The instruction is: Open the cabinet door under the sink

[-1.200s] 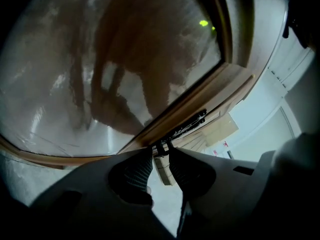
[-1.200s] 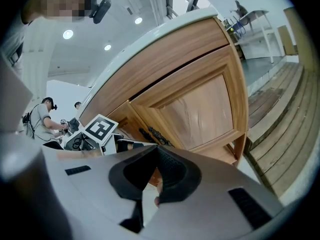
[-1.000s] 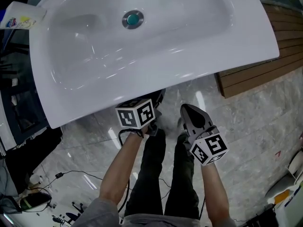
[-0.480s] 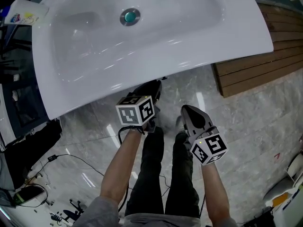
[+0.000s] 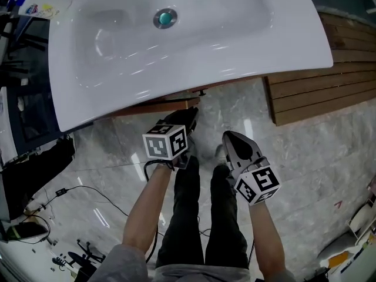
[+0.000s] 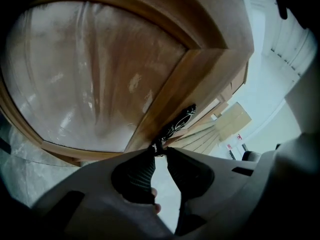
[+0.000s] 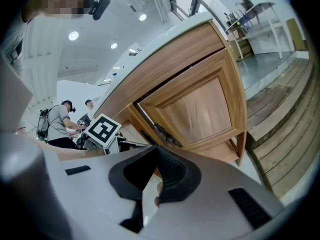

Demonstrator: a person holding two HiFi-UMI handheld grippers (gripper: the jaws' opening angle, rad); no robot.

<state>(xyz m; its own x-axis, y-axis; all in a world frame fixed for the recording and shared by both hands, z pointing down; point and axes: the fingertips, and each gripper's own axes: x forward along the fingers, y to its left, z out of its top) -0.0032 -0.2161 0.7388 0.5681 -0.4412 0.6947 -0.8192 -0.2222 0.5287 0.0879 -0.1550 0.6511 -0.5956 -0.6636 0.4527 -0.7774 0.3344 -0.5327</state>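
Under the white sink (image 5: 294,49) the wooden cabinet door (image 5: 150,108) stands ajar, its top edge showing past the sink rim. In the left gripper view the door's panel (image 6: 100,74) fills the frame, with a dark ornate handle (image 6: 181,120) on its stile. My left gripper (image 6: 159,149) is shut on that handle's lower end; from the head view it (image 5: 187,117) reaches to the door's edge. My right gripper (image 5: 226,137) hangs beside it over the floor, fingers together with nothing between them. The right gripper view shows its tips (image 7: 157,151) below the other, shut door (image 7: 200,109).
Wooden decking (image 5: 329,87) lies on the marble floor right of the cabinet. Cables (image 5: 70,192) and dark equipment (image 5: 29,169) sit at the left. The person's legs (image 5: 200,216) are right below the grippers. Other people (image 7: 57,121) stand far off.
The door's wooden top edge has come out from under the sink rim, where it was hidden before. My left gripper has drawn back with the handle. The right gripper has stayed beside it.
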